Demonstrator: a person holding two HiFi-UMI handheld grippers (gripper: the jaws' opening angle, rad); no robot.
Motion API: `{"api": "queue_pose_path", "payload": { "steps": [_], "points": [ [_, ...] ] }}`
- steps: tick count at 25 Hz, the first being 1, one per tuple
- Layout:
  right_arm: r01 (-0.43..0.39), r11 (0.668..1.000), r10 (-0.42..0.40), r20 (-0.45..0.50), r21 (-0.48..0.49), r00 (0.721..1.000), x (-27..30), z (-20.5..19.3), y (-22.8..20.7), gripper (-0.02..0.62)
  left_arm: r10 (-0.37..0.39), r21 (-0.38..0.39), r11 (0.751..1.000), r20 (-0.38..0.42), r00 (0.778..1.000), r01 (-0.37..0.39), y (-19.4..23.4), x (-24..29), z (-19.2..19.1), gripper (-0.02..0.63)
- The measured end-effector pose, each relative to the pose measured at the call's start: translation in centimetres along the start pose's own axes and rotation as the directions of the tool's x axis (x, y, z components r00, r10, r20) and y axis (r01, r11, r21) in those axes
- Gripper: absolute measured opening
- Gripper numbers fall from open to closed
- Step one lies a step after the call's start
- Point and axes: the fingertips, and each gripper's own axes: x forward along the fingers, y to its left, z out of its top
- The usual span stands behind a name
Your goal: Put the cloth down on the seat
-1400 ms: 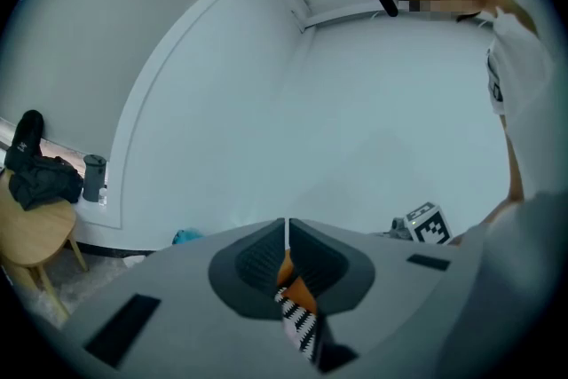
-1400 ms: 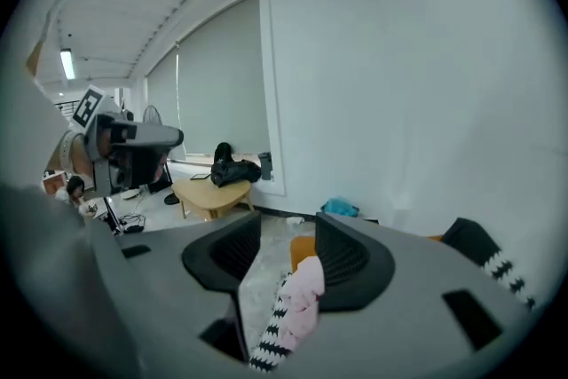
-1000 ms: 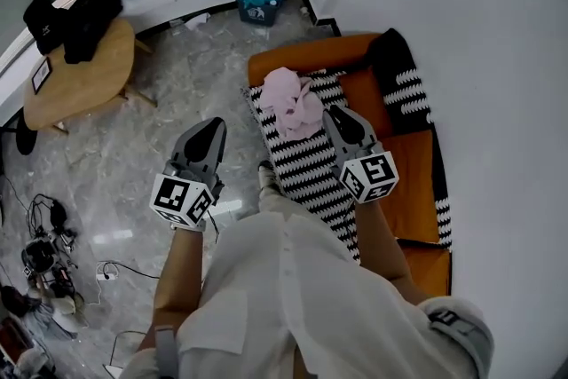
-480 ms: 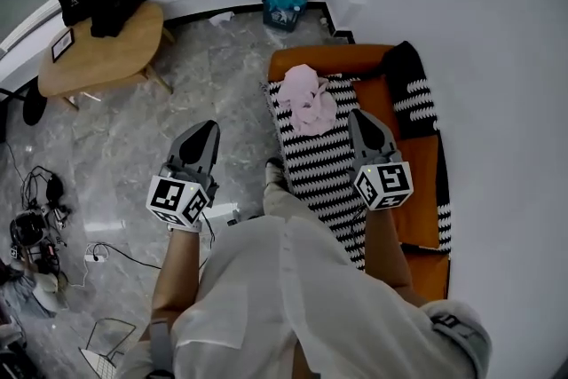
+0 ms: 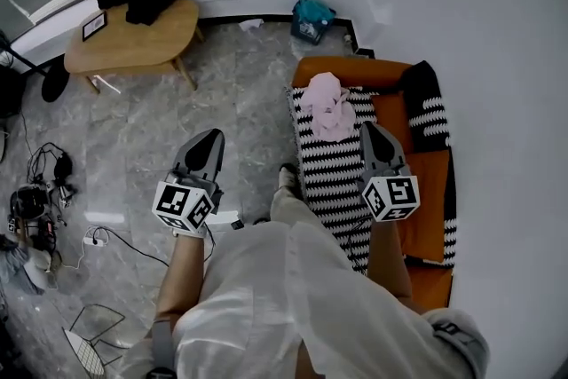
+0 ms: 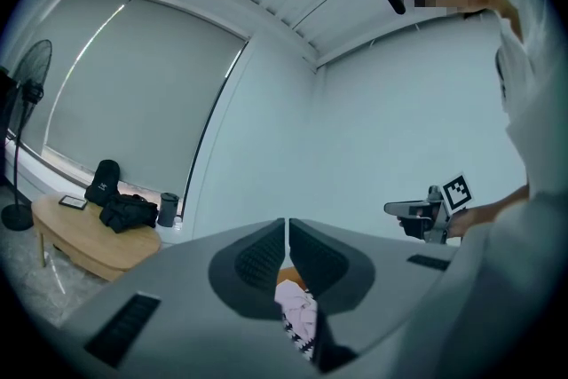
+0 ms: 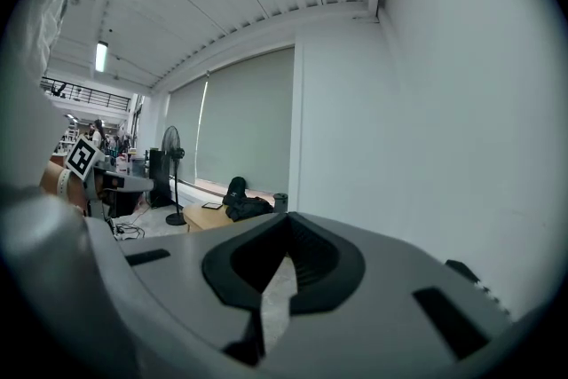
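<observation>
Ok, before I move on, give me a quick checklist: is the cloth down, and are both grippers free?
1. Pink cloth on the striped seat: ok, it lies near the seat's far end.
2. Right gripper free of the cloth: ok, fingers together with nothing between them, and apart from the cloth.
3. Left gripper empty: ok, fingers together, over the floor beside the seat.
4. Cloth laid flat: not ok, it sits in a crumpled heap.
5. Cloth clear of the orange armrest: cannot tell, its far edge lies right by it.
</observation>
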Motion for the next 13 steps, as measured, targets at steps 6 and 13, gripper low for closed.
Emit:
{"api": "queue_pose_path", "payload": {
  "steps": [6,13],
  "points": [
    [-0.022,1.000,0.022,-0.007,0.002,1.000,0.1,-0.5,1.1,0.008,0.020,0.005,1.000,-0.001,1.000,-0.020,0.4,-1.3,0.0,0.028],
    [-0.043,0.999,0.043,-0.016,0.010,0.999,1.8,-0.7,1.0,0.008,0.024,0.000,1.000,-0.005,1.000,-0.024,0.7,-0.4,-0.1,0.028]
  ]
}}
